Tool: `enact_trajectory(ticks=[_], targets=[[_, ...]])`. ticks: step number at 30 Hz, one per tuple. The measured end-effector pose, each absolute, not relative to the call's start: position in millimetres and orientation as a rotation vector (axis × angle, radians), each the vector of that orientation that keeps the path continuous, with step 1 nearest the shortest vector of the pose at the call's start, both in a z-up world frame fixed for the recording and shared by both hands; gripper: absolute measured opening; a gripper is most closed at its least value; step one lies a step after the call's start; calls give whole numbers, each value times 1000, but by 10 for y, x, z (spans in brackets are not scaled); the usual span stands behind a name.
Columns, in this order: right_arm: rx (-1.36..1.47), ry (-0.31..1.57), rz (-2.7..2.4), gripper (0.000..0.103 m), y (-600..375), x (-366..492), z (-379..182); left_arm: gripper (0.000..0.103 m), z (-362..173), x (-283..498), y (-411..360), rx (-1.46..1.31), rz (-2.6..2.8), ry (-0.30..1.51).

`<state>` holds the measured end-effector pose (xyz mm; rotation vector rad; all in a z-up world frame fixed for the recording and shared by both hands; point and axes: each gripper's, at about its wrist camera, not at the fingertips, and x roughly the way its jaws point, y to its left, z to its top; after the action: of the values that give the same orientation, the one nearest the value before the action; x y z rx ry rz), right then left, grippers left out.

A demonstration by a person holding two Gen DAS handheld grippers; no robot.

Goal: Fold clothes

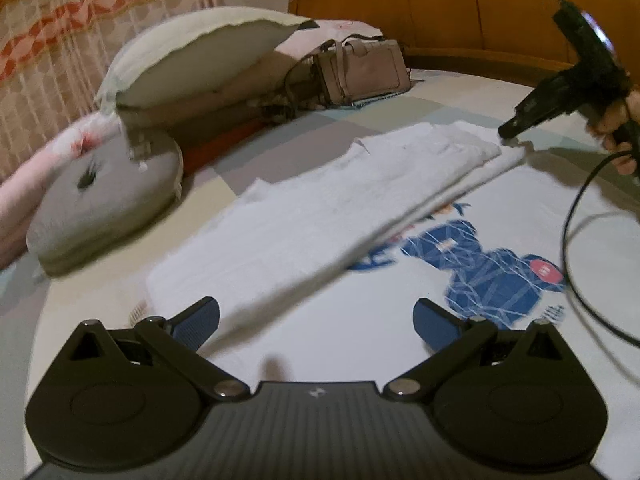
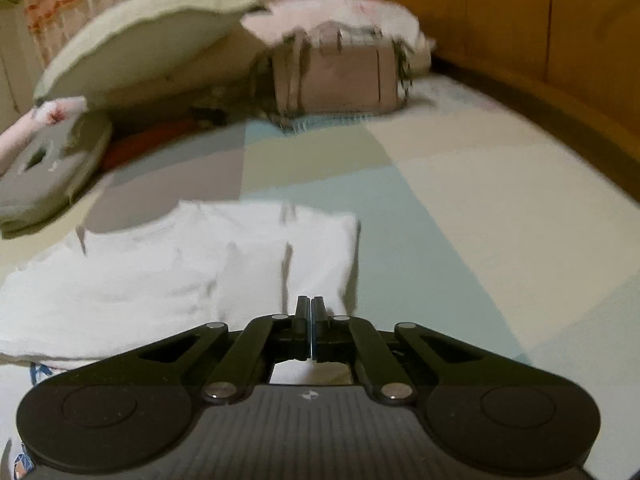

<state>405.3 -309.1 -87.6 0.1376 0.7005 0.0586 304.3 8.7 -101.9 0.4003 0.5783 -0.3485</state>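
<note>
White cotton T-shirt [image 1: 320,216] lay flat on the patchwork bedspread [image 2: 460,208], one soft side folded over, a blue geometric figure print [image 1: 488,276] still showing. Right gripper [image 1: 505,133] had its jaws pressed together, pinching the folded edge's far corner. Left gripper [image 1: 316,314] hovered over the near hem, blue ribbed pads [image 1: 434,320] spread wide, holding nothing. Round grey cushion [image 1: 108,204] and taupe leather handbag [image 1: 360,72] sat behind

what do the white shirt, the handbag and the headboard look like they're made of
White shirt: soft knit fabric, probably cotton; matte, it creases and drapes limply, with a blue print.
Handbag: taupe leather or a faux version; smooth, faintly sheened panels with straps, though blur leaves it open.
Headboard: wood or wood veneer with a glossy varnish; warm orange-brown panels catching a bright light reflection.
</note>
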Motion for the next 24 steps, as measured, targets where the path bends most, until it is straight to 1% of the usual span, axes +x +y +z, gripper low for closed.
enact_trajectory(ticks=[4,6,8,10,13,15,18,22,24], targets=[[116,670,205,4,-2854,4104,-772,102,-1045,3373,161,352,-390,588],[66,703,233,5,-2697,4191,-875,102,-1116,3570,258,234,-426,668],[21,752,226,6,-2598,4278,-1031,102,-1245,3746,415,96,-456,792],[8,734,222,8,-2635,4252,-1142,102,-1274,3739,532,38,-472,802],[64,744,234,9,-2750,4236,-1143,102,-1192,3636,597,46,-478,836],[60,744,231,9,-2739,4255,-1149,102,-1074,3620,601,100,-457,799],[51,741,224,10,-2716,4269,-1156,102,-968,3817,672,82,-408,746],[50,731,224,10,-2718,4225,-1165,102,-1190,4250,847,-66,-373,818],[80,732,237,10,-2776,4223,-1172,102,-1306,4315,880,-81,-340,862]])
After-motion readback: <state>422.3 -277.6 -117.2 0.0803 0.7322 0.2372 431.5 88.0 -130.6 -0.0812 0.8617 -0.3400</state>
